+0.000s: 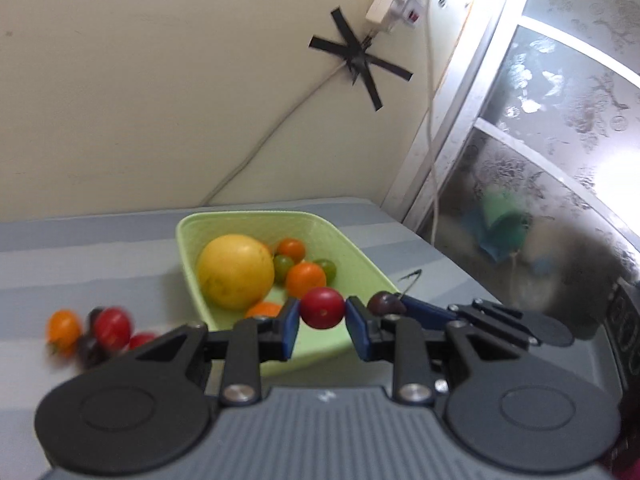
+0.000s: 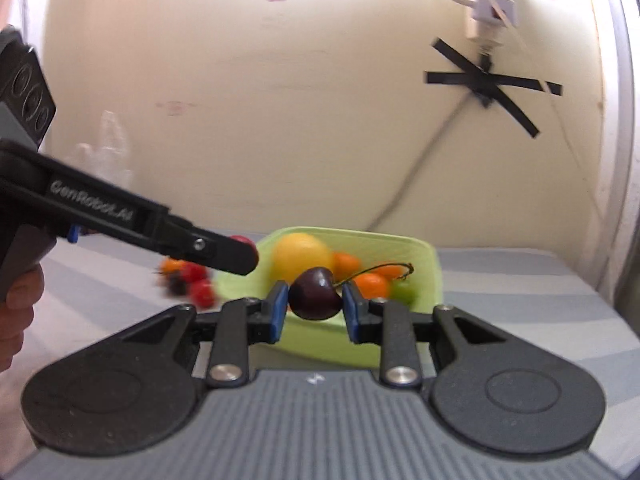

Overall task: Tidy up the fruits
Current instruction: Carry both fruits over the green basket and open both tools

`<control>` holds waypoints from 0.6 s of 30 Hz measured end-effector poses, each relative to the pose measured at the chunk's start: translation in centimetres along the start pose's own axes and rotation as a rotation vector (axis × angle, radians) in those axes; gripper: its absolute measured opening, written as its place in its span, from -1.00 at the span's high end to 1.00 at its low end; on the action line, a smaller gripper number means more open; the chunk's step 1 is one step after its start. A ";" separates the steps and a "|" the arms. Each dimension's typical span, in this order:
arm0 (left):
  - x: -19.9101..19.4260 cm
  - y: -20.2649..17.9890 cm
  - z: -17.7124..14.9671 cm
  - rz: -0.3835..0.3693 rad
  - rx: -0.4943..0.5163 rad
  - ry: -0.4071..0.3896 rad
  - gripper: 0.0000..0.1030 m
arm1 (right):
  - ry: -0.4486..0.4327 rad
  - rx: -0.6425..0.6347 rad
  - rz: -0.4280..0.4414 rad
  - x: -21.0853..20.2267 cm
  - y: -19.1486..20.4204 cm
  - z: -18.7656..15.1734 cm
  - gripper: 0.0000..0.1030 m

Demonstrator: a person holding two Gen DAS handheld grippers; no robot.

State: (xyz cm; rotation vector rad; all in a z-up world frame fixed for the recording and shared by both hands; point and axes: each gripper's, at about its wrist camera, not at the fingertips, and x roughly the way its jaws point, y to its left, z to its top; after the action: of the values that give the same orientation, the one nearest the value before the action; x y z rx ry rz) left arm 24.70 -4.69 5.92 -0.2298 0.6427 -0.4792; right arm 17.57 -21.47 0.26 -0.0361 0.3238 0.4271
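A pale green basket (image 1: pixel 360 258) stands on the striped grey cloth. It holds a large yellow citrus (image 1: pixel 236 272) and several small orange and green tomatoes. My left gripper (image 1: pixel 322 309) is shut on a red cherry tomato (image 1: pixel 322 307), above the basket's near edge. Just to its right, my right gripper (image 2: pixel 315 300) is shut on a dark cherry (image 2: pixel 315 294) whose stem curves off to the right. The cherry (image 1: pixel 382 303) also shows in the left wrist view. In the right wrist view the left gripper (image 2: pixel 240 258) reaches in from the left toward the basket (image 2: pixel 428 254).
A loose cluster of red, orange and dark small fruits (image 1: pixel 108 326) lies on the cloth left of the basket. Behind is a cream wall with taped cables (image 1: pixel 356 60) and a power strip. A frosted window (image 1: pixel 560 140) borders the right. A person's hand (image 2: pixel 16 312) grips the left tool.
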 end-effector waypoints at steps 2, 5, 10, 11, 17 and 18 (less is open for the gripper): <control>1.8 -0.3 0.5 0.003 0.004 0.018 0.49 | 0.009 0.001 -0.025 0.9 -0.6 -0.2 0.37; 3.8 -0.8 0.4 0.017 0.028 0.045 0.40 | 0.017 0.020 -0.045 1.6 -1.2 -0.6 0.36; 4.9 -1.1 0.0 0.035 0.034 0.066 0.25 | -0.012 0.032 -0.087 1.3 -2.0 -1.0 0.05; 4.7 -1.0 0.1 0.032 0.027 0.067 0.24 | -0.018 0.036 -0.087 1.2 -2.1 -0.9 0.05; -1.8 0.6 2.1 0.003 -0.050 -0.092 0.24 | -0.193 0.117 -0.128 -2.6 -3.0 0.9 0.05; -3.6 1.1 2.4 0.009 -0.059 -0.133 0.24 | -0.228 0.141 -0.120 -3.5 -3.1 1.3 0.05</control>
State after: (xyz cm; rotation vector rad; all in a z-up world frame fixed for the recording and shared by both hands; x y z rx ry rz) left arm 24.05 -1.83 9.25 -0.3117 0.5278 -0.4333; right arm 16.24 -25.58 2.49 0.1294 0.1254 0.2851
